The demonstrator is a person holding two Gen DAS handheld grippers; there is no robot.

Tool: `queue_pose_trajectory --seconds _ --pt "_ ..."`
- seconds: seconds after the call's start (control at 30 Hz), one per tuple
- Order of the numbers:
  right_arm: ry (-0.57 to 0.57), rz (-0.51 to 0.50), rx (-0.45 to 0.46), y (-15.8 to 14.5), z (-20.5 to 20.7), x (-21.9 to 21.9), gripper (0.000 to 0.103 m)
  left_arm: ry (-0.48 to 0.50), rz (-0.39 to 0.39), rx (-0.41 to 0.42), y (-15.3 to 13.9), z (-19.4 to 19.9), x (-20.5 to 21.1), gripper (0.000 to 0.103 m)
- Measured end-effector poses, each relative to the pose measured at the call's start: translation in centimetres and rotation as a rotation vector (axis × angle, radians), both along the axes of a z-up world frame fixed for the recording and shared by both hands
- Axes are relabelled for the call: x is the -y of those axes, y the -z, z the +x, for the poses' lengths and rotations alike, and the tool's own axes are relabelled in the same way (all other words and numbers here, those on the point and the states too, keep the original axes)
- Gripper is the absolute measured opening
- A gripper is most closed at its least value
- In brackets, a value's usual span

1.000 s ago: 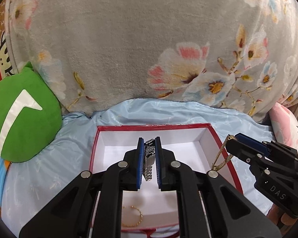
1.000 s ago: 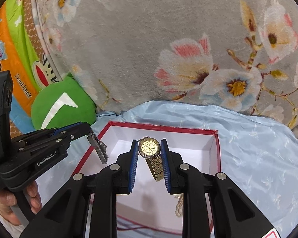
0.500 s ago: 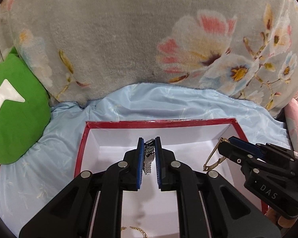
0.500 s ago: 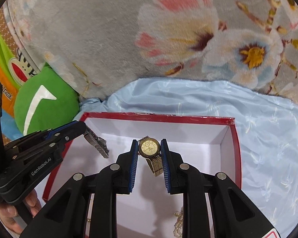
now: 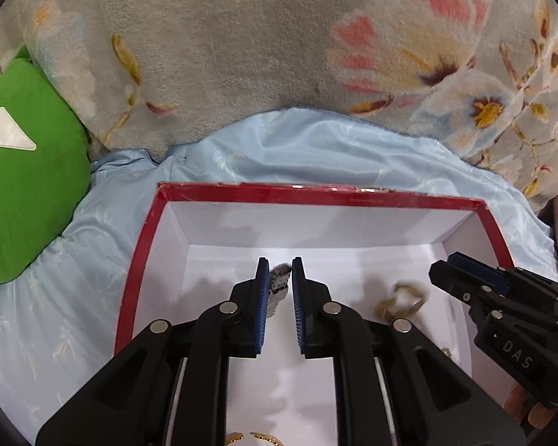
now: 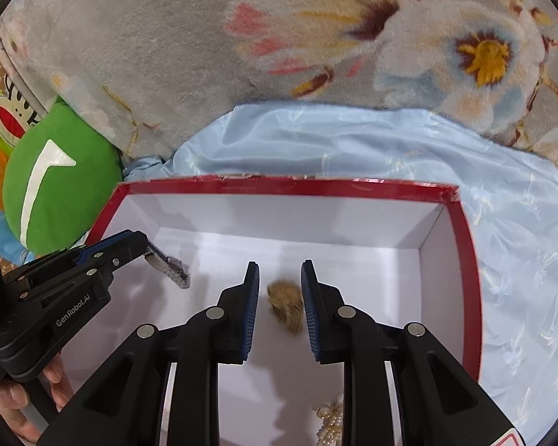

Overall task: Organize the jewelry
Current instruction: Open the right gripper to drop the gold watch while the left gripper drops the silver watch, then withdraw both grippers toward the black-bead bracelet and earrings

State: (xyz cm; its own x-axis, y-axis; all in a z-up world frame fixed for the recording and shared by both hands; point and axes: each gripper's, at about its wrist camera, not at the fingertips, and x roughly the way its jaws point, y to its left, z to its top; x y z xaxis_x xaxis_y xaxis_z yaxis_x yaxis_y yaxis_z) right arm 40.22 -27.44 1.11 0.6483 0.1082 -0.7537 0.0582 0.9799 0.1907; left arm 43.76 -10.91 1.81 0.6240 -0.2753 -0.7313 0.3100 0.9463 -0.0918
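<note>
Inside the red-rimmed box (image 5: 318, 195), the silver watch (image 5: 279, 284) is seen between the pads of the left gripper (image 5: 281, 297), whose jaws have just been opening. To its right, the gold watch (image 6: 286, 304) is seen blurred between the parted jaws of the right gripper (image 6: 279, 297), untouched by either pad.

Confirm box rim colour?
Red rim on the box, white inside. Clearest in the right wrist view.
</note>
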Motion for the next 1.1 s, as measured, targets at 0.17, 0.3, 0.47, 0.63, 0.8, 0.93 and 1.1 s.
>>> queue_pose_trajectory --seconds 0.17,0.3,0.47,0.63,0.8,0.93,1.1 --pt "0.015 -0.01 0.011 -0.1 -0.2 0.2 0.032 -0.025 0.002 0.034 -0.5 -0.3 -0.3 0.049" --pt "0.026 -0.018 0.036 -0.7 -0.9 0.3 0.032 -0.034 -0.031 0.029 -1.1 -0.5 -1.1 0.057" --pt "0.025 -0.016 0.068 -2.1 -2.2 0.4 0.033 -0.044 -0.038 0.056 -2.4 -1.8 -2.4 0.057" --pt "0.027 -0.027 0.116 -3.9 -4.9 0.2 0.039 -0.056 -0.038 0.091 -4.2 -4.3 -4.4 0.057" --pt "0.031 -0.049 0.178 -5.9 -9.3 -0.4 0.048 -0.077 -0.068 0.111 -6.2 -7.4 -6.9 0.057" --pt "0.038 -0.038 0.215 -7.4 -13.0 -0.8 0.051 -0.078 -0.077 0.138 -7.6 -10.5 -8.4 0.057" --pt "0.048 -0.074 0.25 -8.4 -18.1 -1.9 0.054 -0.063 -0.069 0.174 -8.7 -15.6 -9.8 0.066"
